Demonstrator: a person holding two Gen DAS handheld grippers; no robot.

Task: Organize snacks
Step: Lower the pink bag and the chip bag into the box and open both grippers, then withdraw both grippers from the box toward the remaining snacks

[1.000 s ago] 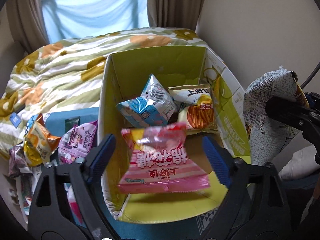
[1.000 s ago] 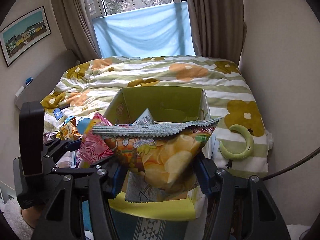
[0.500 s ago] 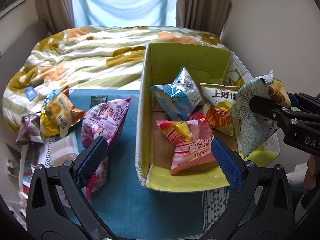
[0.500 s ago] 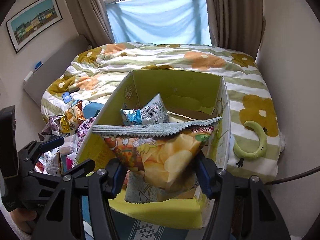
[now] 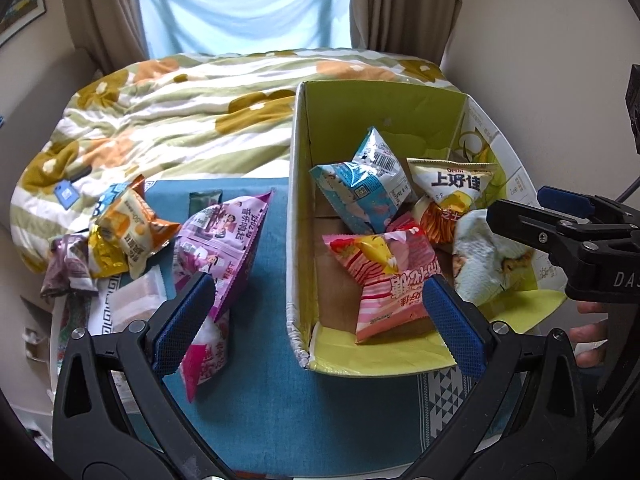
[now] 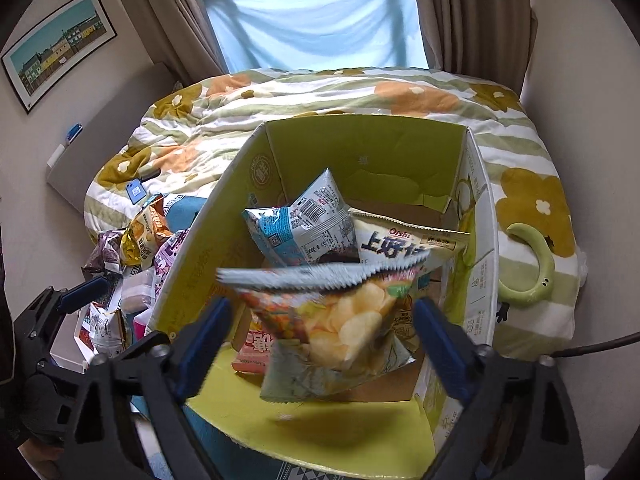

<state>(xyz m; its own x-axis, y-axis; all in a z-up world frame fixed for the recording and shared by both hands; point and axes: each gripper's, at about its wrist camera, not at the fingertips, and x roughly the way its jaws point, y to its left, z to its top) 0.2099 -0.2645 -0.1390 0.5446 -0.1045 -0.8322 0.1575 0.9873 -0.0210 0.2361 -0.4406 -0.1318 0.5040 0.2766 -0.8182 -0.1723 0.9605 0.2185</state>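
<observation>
Right gripper [image 6: 320, 340] jaws just springing wide, chip bag [image 6: 340, 320] dropping free — risking snagging the box [image 6: 476, 240] right wall; left gripper [image 5: 316, 320] hanging empty, spread.

Chip bag [image 6: 340, 320] blurred; pink packet [image 6: 256, 350] half hidden.

Blurred chip bag [image 6: 340, 320] over yellow-green box [image 6: 360, 148], pink, blue packets [image 5: 360, 188] inside
</observation>
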